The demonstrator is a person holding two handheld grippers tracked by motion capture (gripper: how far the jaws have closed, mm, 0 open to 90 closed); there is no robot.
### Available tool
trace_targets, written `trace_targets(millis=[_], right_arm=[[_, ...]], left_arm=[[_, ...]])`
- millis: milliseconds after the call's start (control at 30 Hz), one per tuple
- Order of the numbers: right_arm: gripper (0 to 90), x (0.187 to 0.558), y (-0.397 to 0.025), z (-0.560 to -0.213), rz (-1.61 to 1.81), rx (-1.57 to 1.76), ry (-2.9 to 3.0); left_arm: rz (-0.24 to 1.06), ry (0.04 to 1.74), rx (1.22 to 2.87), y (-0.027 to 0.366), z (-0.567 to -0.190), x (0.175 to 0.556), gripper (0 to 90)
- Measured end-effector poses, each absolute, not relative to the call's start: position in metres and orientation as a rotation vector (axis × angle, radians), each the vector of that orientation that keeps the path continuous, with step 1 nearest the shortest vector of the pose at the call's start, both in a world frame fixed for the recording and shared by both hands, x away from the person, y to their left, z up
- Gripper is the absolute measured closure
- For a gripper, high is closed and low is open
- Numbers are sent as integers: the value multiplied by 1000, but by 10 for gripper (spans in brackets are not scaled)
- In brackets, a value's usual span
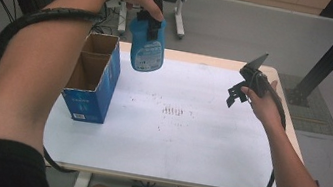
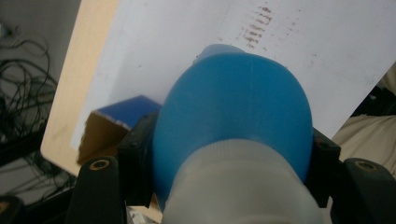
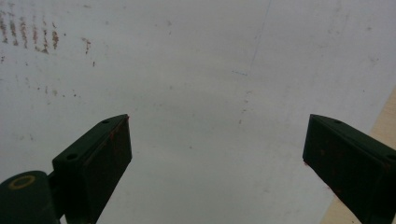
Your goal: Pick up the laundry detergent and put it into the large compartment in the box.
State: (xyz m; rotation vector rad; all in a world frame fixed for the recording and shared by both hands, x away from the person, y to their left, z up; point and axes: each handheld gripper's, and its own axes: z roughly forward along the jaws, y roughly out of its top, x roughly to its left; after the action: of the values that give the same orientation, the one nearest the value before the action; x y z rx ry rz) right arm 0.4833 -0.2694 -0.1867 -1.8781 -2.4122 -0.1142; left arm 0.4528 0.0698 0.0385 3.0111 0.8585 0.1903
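Observation:
A blue plastic bottle point(image 1: 146, 50) with a white label hangs in the air above the table's far left part, just right of an open blue cardboard box point(image 1: 95, 76). My left gripper point(image 1: 151, 20) is shut on the bottle's upper part. In the left gripper view the bottle point(image 2: 233, 121) bulges between the jaws, with the box point(image 2: 116, 122) below it. My right gripper point(image 1: 236, 97) hovers over the table's right side, open, with nothing between its fingers. The right gripper view has its two pads point(image 3: 100, 156) wide apart over the bare white sheet point(image 3: 196, 93).
The white sheet point(image 1: 167, 139) covers the wooden table point(image 1: 195, 56) and bears brown smudges point(image 1: 172, 110) near its middle. The box has two compartments and stands at the left edge. Cables and stand legs lie on the floor beyond the table.

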Motion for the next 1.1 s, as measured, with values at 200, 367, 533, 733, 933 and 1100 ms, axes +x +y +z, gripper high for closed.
trace_targets(millis=[200,367,533,733,933,1100], right_arm=[[80,481,-271,-183,-133,-1855,-2423],[80,479,-270,-178,-146,-1839,-2440],[80,478,-270,-176,-155,-1831,-2450],[80,476,-273,-175,-162,-1830,-2449],[80,475,-272,-175,-159,-1832,-2454],[80,473,-267,-174,-156,-1815,-2469]], left_arm=[[222,1142,2917,86,63,445,367],[256,1431,2771,107,82,440,368],[262,1649,2646,127,97,438,369],[288,1822,2517,149,107,433,368],[283,1941,2429,168,106,432,368],[270,2043,2351,180,100,433,368]])
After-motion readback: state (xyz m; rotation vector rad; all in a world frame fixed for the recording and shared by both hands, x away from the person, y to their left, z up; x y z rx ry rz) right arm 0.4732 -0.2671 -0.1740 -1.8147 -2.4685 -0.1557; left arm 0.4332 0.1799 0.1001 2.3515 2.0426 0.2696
